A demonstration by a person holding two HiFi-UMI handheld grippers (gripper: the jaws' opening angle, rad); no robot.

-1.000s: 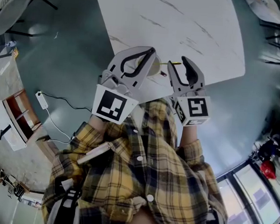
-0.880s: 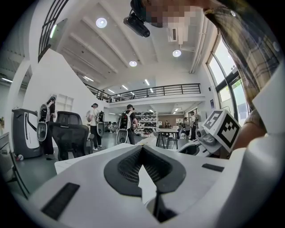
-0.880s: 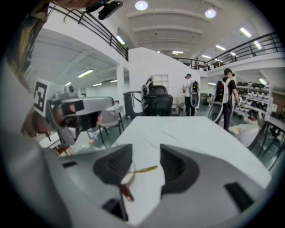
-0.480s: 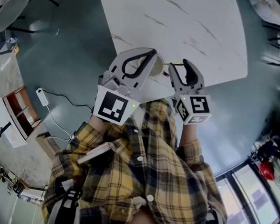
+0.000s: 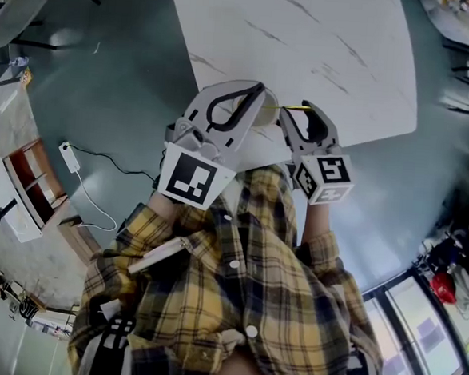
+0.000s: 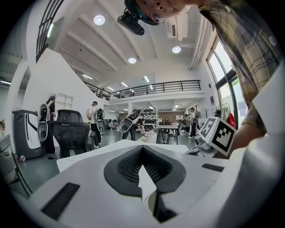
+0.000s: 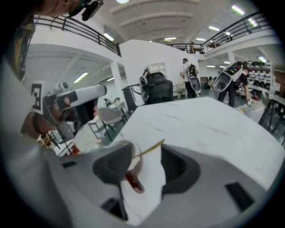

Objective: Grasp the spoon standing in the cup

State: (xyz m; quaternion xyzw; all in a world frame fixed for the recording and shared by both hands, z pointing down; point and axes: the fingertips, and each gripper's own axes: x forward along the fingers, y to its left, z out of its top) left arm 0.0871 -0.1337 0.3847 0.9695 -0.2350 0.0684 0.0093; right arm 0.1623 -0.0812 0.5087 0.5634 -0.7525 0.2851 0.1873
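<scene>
Approach is the step in hand, I judge: the right tool (image 5: 298,111), its jaws just opened wide, has the yellow-handled spoon (image 7: 151,148) between them, not gripped. The cup (image 5: 265,111) stands just left of it on the bench (image 5: 308,44). Next, the jaws must close squarely on the thin handle.

White marbled table (image 5: 308,44): one cup (image 5: 265,112) stands near its front edge; small red-brown object (image 7: 133,181) lies near that edge.
</scene>
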